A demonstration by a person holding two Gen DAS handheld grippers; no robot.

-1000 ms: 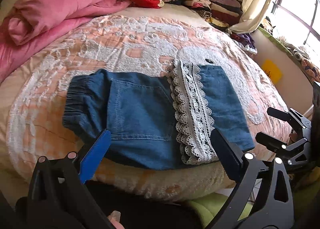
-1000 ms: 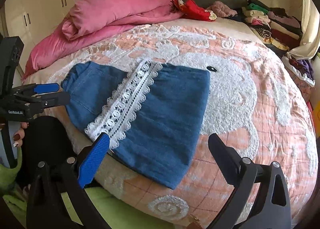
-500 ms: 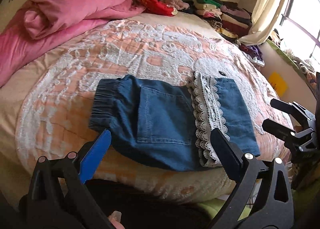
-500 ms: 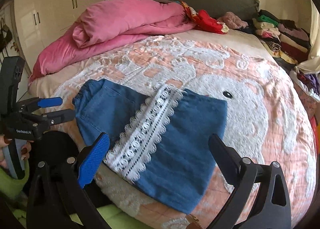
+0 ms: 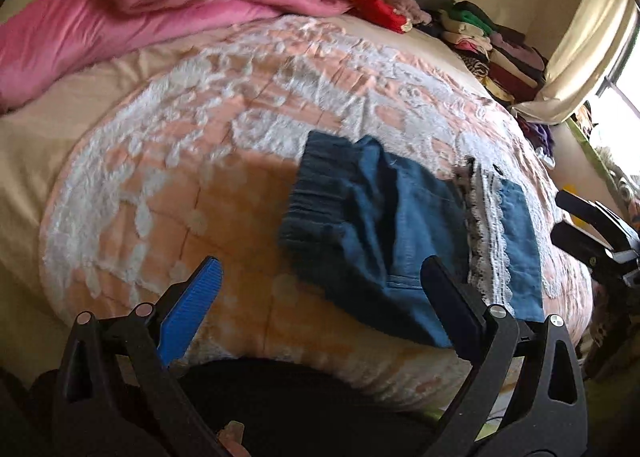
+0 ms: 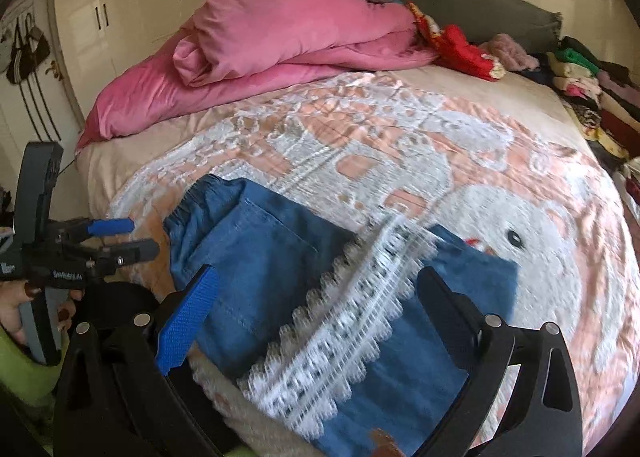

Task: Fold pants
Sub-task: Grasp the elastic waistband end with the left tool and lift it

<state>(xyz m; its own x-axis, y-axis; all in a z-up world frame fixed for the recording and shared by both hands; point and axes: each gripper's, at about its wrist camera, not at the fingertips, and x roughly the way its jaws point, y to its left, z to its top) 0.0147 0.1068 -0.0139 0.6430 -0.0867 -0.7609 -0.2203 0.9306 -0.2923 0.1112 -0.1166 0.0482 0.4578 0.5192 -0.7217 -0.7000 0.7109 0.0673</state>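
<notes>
The blue denim pants [image 5: 384, 233] lie folded on the bed near its front edge, with a white lace trim band [image 5: 490, 241] across them and the elastic waistband to the left. They also show in the right wrist view [image 6: 276, 277], lace trim [image 6: 344, 321] running diagonally. My left gripper [image 5: 320, 289] is open and empty, held above the bed edge just left of the pants. My right gripper [image 6: 316, 301] is open and empty, hovering over the pants. Each gripper shows in the other's view: the right gripper [image 5: 592, 233], the left gripper [image 6: 108, 241].
The bed has a peach and white quilt [image 6: 400, 137]. A pink duvet [image 6: 288, 37] is bunched at the back left. Stacks of folded clothes [image 6: 588, 89] line the back right. Wardrobe doors [image 6: 140, 9] stand at the left, a curtain [image 5: 584, 41] and window at the right.
Both grippers have swung left, so the pants slide right in the left view and lower and closer in the right view. The pants lie as before. Both grippers stay open.
</notes>
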